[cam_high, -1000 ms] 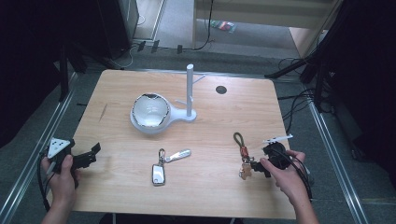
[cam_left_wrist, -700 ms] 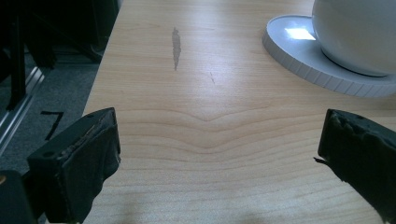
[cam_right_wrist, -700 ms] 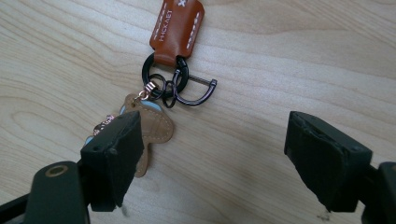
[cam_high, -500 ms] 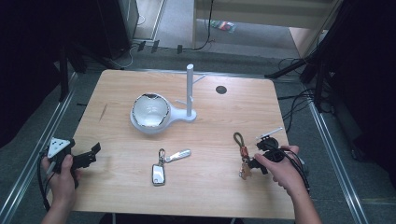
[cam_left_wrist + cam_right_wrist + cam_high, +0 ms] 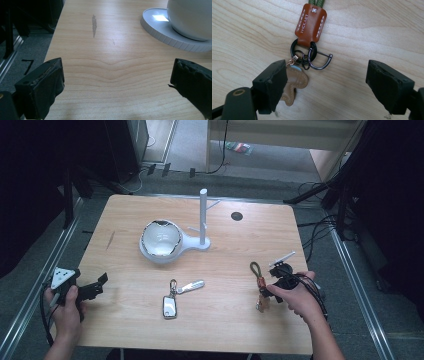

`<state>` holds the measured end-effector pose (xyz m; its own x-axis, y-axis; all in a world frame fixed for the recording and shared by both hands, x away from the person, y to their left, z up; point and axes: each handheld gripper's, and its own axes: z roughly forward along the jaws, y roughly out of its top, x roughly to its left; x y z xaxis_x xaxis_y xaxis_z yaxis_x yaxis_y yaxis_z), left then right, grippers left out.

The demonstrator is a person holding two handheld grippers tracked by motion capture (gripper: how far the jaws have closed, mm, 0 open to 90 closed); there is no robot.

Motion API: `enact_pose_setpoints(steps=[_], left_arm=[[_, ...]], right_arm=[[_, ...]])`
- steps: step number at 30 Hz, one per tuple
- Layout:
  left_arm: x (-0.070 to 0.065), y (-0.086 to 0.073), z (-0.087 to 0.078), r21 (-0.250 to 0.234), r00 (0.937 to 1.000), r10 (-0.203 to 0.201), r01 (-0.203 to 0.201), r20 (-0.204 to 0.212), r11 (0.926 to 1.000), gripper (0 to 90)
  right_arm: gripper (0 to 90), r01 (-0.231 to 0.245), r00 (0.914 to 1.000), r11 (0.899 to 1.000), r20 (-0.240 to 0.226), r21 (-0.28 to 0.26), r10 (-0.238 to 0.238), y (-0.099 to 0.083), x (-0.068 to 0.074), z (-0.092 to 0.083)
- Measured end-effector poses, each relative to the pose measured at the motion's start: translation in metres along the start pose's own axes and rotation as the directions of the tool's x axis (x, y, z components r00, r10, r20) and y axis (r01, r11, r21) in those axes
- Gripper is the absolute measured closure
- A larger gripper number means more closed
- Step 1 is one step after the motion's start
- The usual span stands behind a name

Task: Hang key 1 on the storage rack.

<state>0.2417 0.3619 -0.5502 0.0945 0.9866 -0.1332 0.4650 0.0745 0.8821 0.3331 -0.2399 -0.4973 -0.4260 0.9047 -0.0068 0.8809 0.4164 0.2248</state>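
Right-hand tongs (image 5: pixel 325 85) now sit right over the keyring with the tan leather tab and green cord loop (image 5: pixel 310 23), jaws spread wide and nothing pinched between them. In the earlier high-view pictures that gripper was a touch farther toward the table's right edge; it has slid leftward onto the keyring, and the jaws have barely widened on the way. In the right gripper view the black metal ring cluster (image 5: pixel 308 57) lies between the two pads, while the small brown leather charm (image 5: pixel 295 82) is tucked against the left-hand pad, touching or nearly so, hard to call.

From above, the right gripper (image 5: pixel 280 282) is low on the light wooden table (image 5: pixel 225 320), the keyring (image 5: pixel 259 280) lying near the right front.

Left-hand tongs (image 5: pixel 115 85) are gaping too, empty, parked at the table's left front edge, unmoved from the earlier pictures, with the white round-based bowl stand (image 5: pixel 175 32) off ahead.

My read: this is the line-up before a pinch. A close now should catch the rings, though the charm under one pad may skew the grip.
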Motion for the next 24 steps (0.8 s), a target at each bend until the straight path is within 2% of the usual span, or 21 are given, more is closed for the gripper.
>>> enact_pose_setpoints(steps=[9,13,19,24], left_arm=[[0.0,0.0,0.0,-0.002,1.0,-0.001,0.001,0.001,1.0,0.0],[0.0,0.0,0.0,-0.003,1.0,0.0,0.0,-0.001,1.0,0.0],[0.0,0.0,0.0,-0.002,1.0,0.0,0.0,-0.002,1.0,0.0],[0.0,0.0,0.001,-0.002,1.0,-0.002,0.002,-0.001,1.0,0.0]], right_arm=[[19.0,0.018,0.9995,1.0,0.027,0.017,-0.019,0.008,0.005,0.005],[20.7,0.006,0.9994,1.0,0.034,0.011,-0.006,0.013,0.005,0.003],[28.5,-0.014,0.9993,1.0,0.035,-0.002,0.014,0.022,0.006,0.001],[35.5,-0.01,0.9998,1.0,0.018,-0.004,0.01,0.029,0.009,0.004]])
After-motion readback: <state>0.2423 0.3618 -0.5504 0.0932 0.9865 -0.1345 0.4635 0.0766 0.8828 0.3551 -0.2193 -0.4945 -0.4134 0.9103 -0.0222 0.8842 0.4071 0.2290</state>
